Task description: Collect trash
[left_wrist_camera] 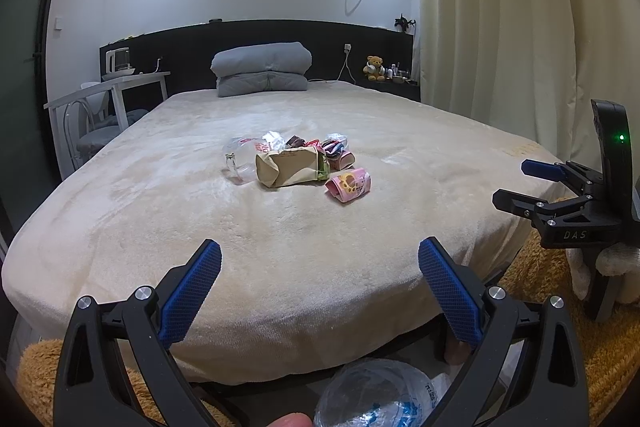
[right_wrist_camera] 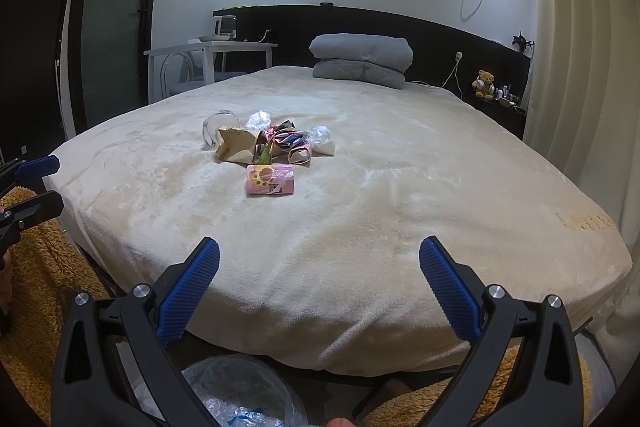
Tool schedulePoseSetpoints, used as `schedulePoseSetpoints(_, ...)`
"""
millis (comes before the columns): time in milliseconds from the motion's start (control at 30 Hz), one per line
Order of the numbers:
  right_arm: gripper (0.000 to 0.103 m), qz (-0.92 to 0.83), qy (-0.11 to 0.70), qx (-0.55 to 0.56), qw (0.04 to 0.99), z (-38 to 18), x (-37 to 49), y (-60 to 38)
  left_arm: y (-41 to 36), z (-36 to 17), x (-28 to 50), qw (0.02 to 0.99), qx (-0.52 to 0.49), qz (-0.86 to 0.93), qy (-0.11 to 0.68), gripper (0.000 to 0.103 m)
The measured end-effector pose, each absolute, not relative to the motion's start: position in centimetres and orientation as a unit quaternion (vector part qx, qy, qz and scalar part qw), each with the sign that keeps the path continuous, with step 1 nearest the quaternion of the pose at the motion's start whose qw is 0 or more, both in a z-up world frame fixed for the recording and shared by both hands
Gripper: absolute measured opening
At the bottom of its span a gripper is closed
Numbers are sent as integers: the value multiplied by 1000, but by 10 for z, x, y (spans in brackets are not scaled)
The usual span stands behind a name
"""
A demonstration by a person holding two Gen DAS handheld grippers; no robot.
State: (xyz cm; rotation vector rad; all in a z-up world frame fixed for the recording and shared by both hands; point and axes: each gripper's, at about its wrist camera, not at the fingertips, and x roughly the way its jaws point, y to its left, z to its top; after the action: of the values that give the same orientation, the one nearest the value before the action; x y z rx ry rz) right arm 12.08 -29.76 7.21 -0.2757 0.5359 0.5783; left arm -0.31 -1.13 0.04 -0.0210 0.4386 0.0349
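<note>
Cream-blanketed bed bearing a trash pile; folded grey duvet by dark headboard; left gripper and right gripper spread wide, empty.

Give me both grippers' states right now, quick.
Left gripper: open, holding nothing, short of the bed.
Right gripper: open, holding nothing, also short of the bed.

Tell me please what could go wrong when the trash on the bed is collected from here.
1. The clear bottle lies on its side on the soft blanket; it may roll away when touched.
2. The wrappers are heaped tightly beside the paper bag; one grasp may drag several and scatter them.
3. Open fingers pressed into the plush blanket might pinch the fabric with the pink packet.
</note>
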Motion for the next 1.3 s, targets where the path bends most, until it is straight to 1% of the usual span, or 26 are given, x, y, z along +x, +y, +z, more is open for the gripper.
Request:
schedulePoseSetpoints(433, 99, 288, 251, -124, 916, 74, 119, -305, -13, -2, -4, 976, -5, 7, 219, 97)
schedulePoseSetpoints(767, 99, 312, 255, -116, 908, 76, 114, -303, -7, -2, -6, 976, -31, 3, 214, 97)
schedulePoseSetpoints(1067, 99, 336, 294, -109, 888, 69, 132, -287, 4, -3, 0, 973, -70, 17, 217, 97)
schedulePoseSetpoints(1300, 99, 347, 333, -108, 870, 55, 164, -259, 18, -5, 19, 970, -88, 12, 227, 97)
